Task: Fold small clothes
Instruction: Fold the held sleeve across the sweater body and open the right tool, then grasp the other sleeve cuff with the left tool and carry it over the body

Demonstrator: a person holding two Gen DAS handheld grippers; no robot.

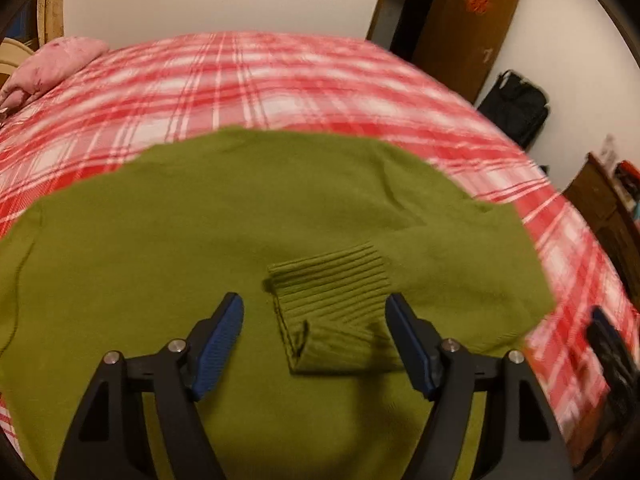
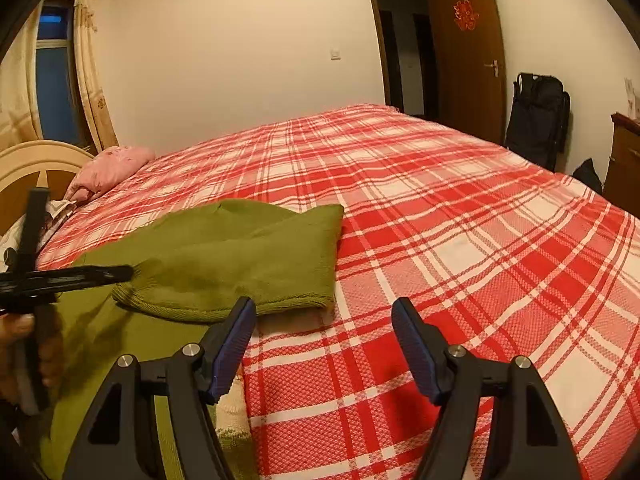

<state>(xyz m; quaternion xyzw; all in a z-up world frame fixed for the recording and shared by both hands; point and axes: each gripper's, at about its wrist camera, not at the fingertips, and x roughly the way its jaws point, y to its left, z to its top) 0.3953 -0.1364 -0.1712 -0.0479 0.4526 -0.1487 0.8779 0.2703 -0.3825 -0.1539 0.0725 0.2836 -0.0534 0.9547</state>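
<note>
Sweater (image 1: 240, 220) spread on bed (image 1: 280, 80); left gripper (image 1: 316, 320) open above cuff (image 1: 332, 280).

Left gripper (image 1: 314, 312) and right gripper (image 2: 324, 316) both gape wide, holding nothing.

You have one green sweater (image 1: 248, 216), one plaid bed (image 2: 440, 220), one pink pillow (image 2: 112, 168), one door (image 2: 468, 52), one black bag (image 2: 538, 116) and two grippers: left (image 1: 314, 312), right (image 2: 324, 316).

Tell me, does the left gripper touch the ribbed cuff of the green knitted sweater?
Apart. In the left wrist view, the left gripper is open, and the ribbed cuff lies between its fingers with green fabric visible on both sides.
</note>
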